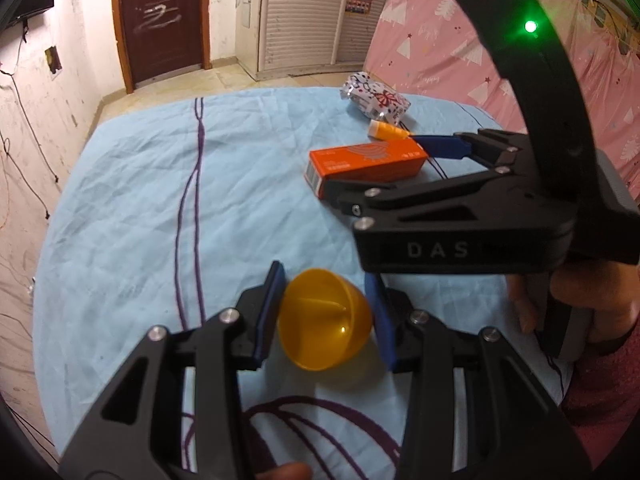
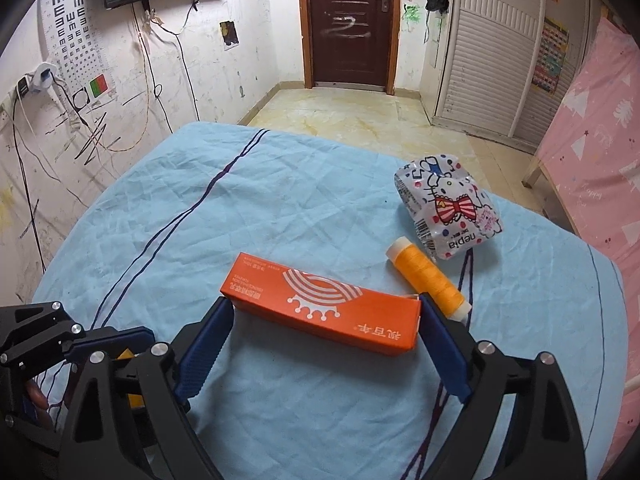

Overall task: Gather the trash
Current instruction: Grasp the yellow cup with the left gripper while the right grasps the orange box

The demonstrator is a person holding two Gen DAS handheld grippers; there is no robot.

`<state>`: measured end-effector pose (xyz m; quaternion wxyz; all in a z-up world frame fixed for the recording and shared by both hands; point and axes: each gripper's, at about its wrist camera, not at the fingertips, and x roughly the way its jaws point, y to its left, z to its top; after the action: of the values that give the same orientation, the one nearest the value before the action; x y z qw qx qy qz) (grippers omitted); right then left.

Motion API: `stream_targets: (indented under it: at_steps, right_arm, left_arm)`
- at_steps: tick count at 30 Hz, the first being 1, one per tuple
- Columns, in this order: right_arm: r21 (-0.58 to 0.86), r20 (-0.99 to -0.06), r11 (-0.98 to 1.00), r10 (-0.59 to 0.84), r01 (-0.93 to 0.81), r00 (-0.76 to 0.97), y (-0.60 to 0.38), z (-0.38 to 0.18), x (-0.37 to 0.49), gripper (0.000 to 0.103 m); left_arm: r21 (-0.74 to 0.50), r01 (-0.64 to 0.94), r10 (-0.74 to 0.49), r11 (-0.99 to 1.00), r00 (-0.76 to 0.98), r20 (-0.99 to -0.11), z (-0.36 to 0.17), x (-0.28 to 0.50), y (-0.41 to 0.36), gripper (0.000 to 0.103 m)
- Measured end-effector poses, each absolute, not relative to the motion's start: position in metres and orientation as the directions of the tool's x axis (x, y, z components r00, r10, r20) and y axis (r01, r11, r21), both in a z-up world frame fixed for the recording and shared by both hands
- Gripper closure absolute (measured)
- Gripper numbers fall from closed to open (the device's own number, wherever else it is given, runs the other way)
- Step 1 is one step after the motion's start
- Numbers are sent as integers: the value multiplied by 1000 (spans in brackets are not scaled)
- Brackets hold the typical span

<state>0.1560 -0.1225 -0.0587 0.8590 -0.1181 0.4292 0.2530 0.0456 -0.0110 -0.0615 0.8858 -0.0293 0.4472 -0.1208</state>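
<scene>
A yellow plastic half-shell cup lies on the blue cloth between the fingers of my left gripper; the left pad touches it, the right pad stands just off it. An orange carton lies between the open fingers of my right gripper, which straddles its ends without clamping. The carton and the right gripper also show in the left wrist view. A spool of orange thread and a patterned tissue pack lie beyond the carton.
The blue cloth covers a round table. A pink sheet hangs at the right. A tiled floor, a brown door and a white cupboard lie beyond. The left gripper shows at the lower left.
</scene>
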Motion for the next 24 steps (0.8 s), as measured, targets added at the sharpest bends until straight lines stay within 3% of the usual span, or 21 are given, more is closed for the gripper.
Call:
stream_targets:
  at_steps: [3,6,14,17,24]
  right_arm:
    - [29,-796,846,341,-532,500,-123,-60,159,20]
    - [23,-799,848,334,-530,500,-123,-61,159,40]
    - [21,-799,834,346,-551,492,-123,-58,150,72]
    - [18,-798,824,354,-567,488,-123,-56,145,78]
    - [34,-780,806,392,-591,489,-127,-49,128,79]
  left_arm:
    - [-182,178,-252,967,569,-783,-61,45,-4,63]
    - [-194,169,-257,966,569,-782,-60,46,2,63]
    - [-206,158,-259,966,567,-782,-61,48,6,63]
    - [-210,150,-258,966,566,-783,-62,49,8,63]
    - [-210,133,-248,969,563,-788,-61,45,11,63]
